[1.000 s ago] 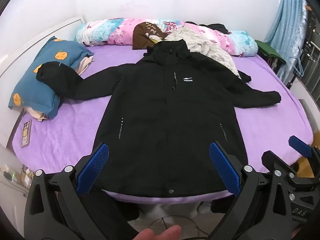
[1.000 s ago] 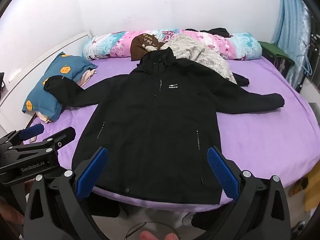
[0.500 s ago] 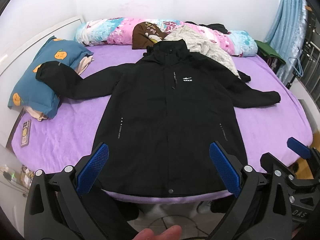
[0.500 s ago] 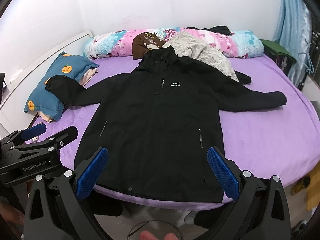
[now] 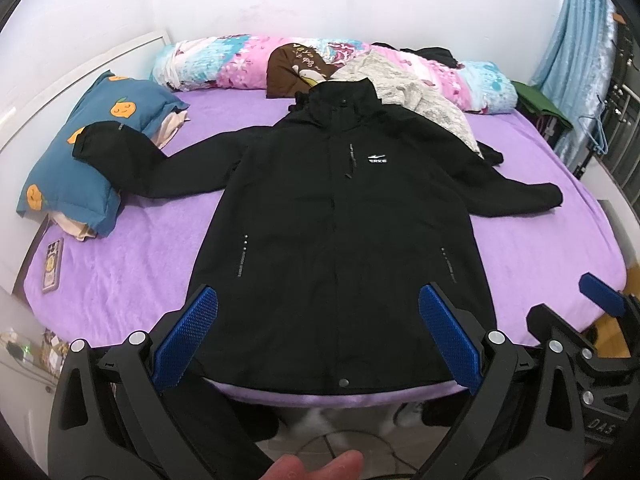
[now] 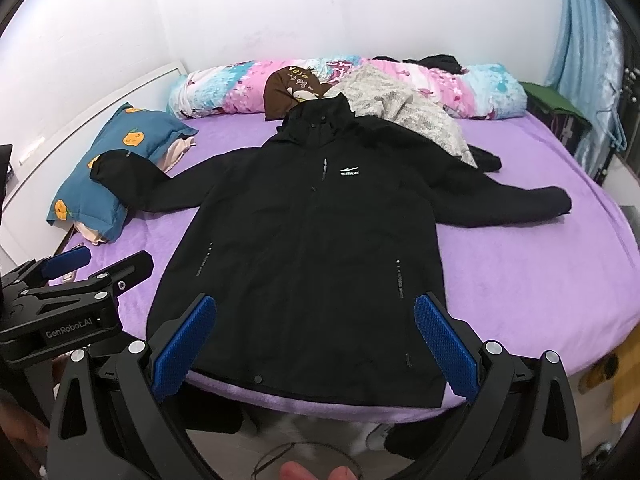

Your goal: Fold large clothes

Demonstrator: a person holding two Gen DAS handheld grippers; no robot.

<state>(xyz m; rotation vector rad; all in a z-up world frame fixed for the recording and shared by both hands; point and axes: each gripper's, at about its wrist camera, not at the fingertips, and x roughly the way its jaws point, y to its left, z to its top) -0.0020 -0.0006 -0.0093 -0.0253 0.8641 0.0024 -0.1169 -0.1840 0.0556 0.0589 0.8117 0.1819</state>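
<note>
A black zip jacket (image 5: 340,224) (image 6: 308,240) lies flat, front up, on a purple bed (image 5: 120,264) (image 6: 520,264), with both sleeves spread out sideways. Its left sleeve end rests on a blue pillow (image 5: 92,148). The hem reaches the bed's near edge. My left gripper (image 5: 316,336) hovers open above the hem, holding nothing. My right gripper (image 6: 316,340) is open too, above the hem a little to the right. Each gripper shows at the side of the other's view: the right one (image 5: 600,320) and the left one (image 6: 76,280).
A pink and blue rolled quilt (image 5: 328,64), a brown garment (image 5: 296,68) and a pale patterned garment (image 5: 416,96) lie behind the collar. A phone (image 5: 53,266) sits on the bed's left edge. A blue curtain (image 5: 576,40) hangs at the right. Fingertips (image 5: 316,468) show at the bottom.
Both grippers have shifted slightly, so the jacket sits a touch differently in view. The jacket itself has not moved and both grippers stay open.
</note>
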